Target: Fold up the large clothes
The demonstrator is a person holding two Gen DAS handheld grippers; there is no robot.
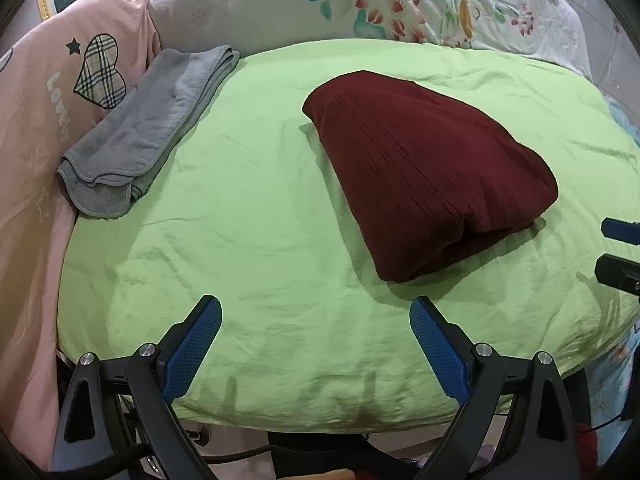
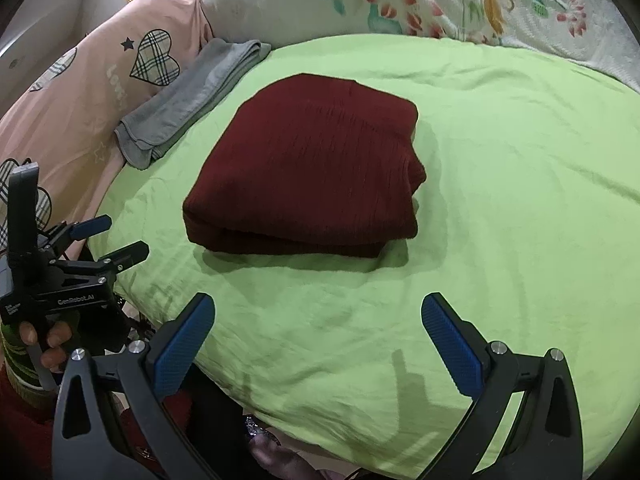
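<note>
A dark red knit garment [image 1: 428,168] lies folded in a compact stack on the light green sheet [image 1: 260,240]; it also shows in the right wrist view [image 2: 316,168]. My left gripper [image 1: 316,308] is open and empty, held over the sheet's near edge, short of the garment. My right gripper [image 2: 318,306] is open and empty, also near the front edge, with the garment straight ahead. The left gripper shows at the left of the right wrist view [image 2: 110,238], open. The right gripper's fingers [image 1: 620,252] show at the right edge of the left wrist view.
A folded grey towel [image 1: 148,132] lies at the sheet's left edge, also in the right wrist view [image 2: 192,96]. A pink quilt with plaid hearts [image 1: 52,92] lies at the left. A floral quilt and pillow [image 1: 380,0] lie behind.
</note>
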